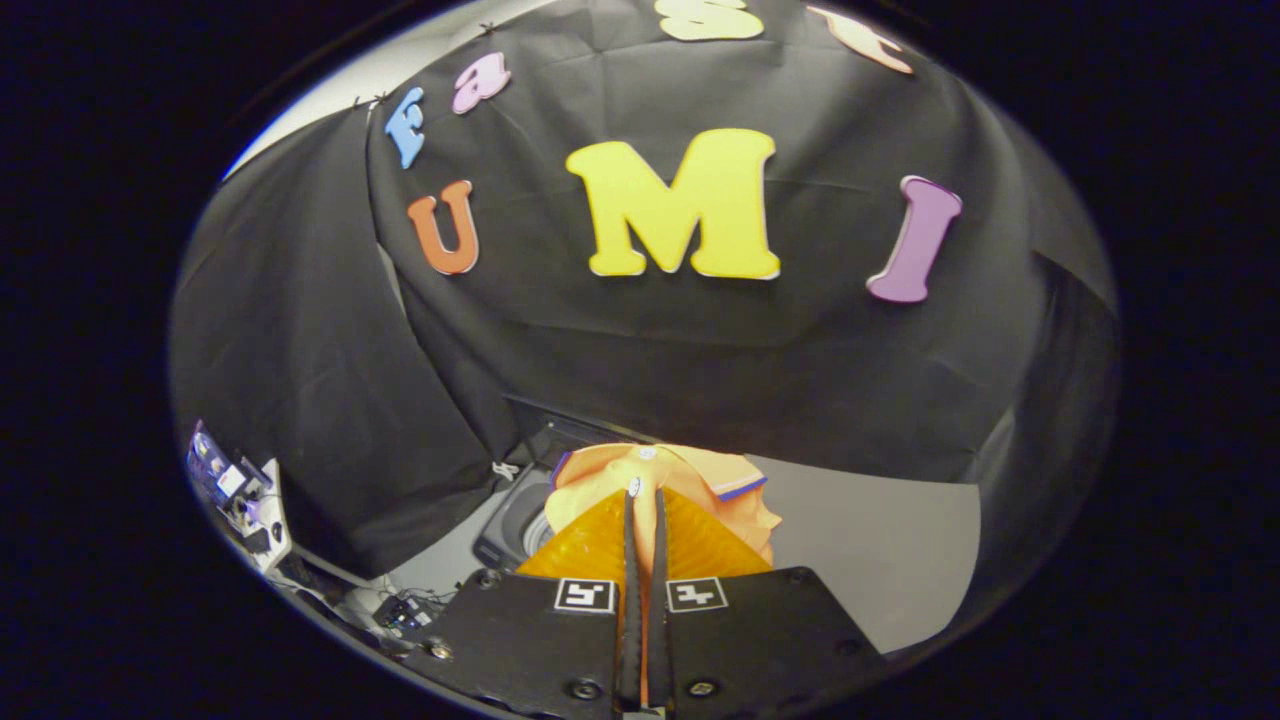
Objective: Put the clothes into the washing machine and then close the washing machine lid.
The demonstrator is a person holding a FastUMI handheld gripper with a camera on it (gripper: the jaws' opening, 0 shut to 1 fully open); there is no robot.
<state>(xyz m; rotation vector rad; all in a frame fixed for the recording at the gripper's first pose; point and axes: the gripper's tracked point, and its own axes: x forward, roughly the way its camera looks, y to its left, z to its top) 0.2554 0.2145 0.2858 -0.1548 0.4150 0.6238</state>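
An orange garment with a dark trim point(690, 475) hangs pinched between my two orange fingers point(590, 545), whose pads press together on the cloth. My gripper point(646, 500) is shut on it and holds it up in the air. Below and just left of the fingers lies the dark washing machine point(515, 520), with part of its round opening visible under the cloth. Its lid point(560, 425) seems to stand up behind the opening, against the black cloth wall. The garment hides most of the opening.
A grey surface point(880, 560) spreads to the right of the fingers. At the far left a white stand with small gadgets and cables point(245, 495) sits low, with more cables point(400, 610) near the gripper's body.
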